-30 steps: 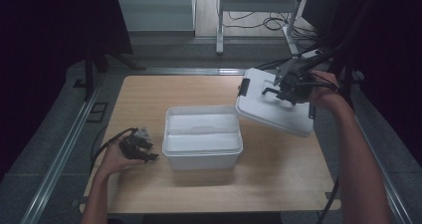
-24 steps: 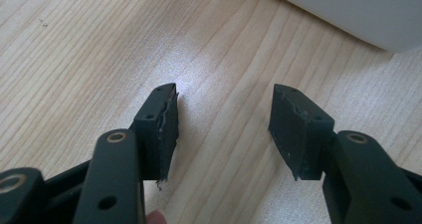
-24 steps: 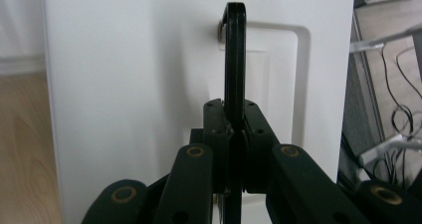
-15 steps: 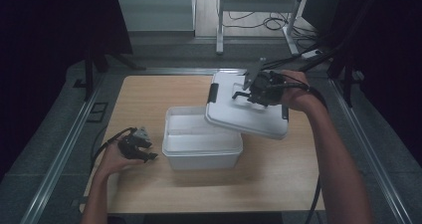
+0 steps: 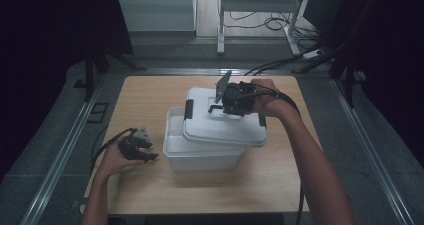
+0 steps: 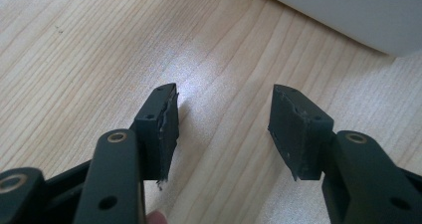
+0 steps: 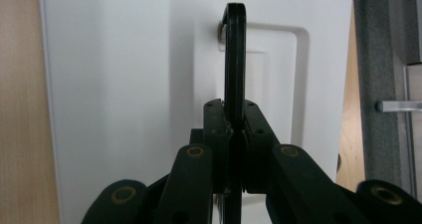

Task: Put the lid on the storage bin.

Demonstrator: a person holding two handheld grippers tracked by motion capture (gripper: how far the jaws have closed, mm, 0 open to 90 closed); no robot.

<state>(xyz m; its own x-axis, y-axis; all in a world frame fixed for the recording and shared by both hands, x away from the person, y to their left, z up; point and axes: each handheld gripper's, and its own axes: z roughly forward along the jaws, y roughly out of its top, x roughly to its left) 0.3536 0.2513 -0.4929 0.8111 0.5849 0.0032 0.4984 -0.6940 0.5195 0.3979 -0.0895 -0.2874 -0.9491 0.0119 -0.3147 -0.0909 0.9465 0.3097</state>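
Clearly, the lid point(image 5: 225, 117) is carried by its black handle point(image 7: 235, 55), on which the right gripper point(image 5: 235, 99) is clamped, and it hangs over the box point(image 5: 200, 155), offset toward the far right corner. It should be squared with the rim before being lowered, though its tilt is hard to judge. The left gripper point(image 6: 221, 127), jaws apart and empty, rests beside the box.

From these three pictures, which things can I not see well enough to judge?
- Inside of the white bin, high view: the lid covers most of it.
- Lid's black handle, right gripper view: its lower part is hidden between the right gripper jaws, which are clamped on it.
- Bin, left gripper view: cut off by the top edge.
- Lid's side latches, high view: too small to tell their position.
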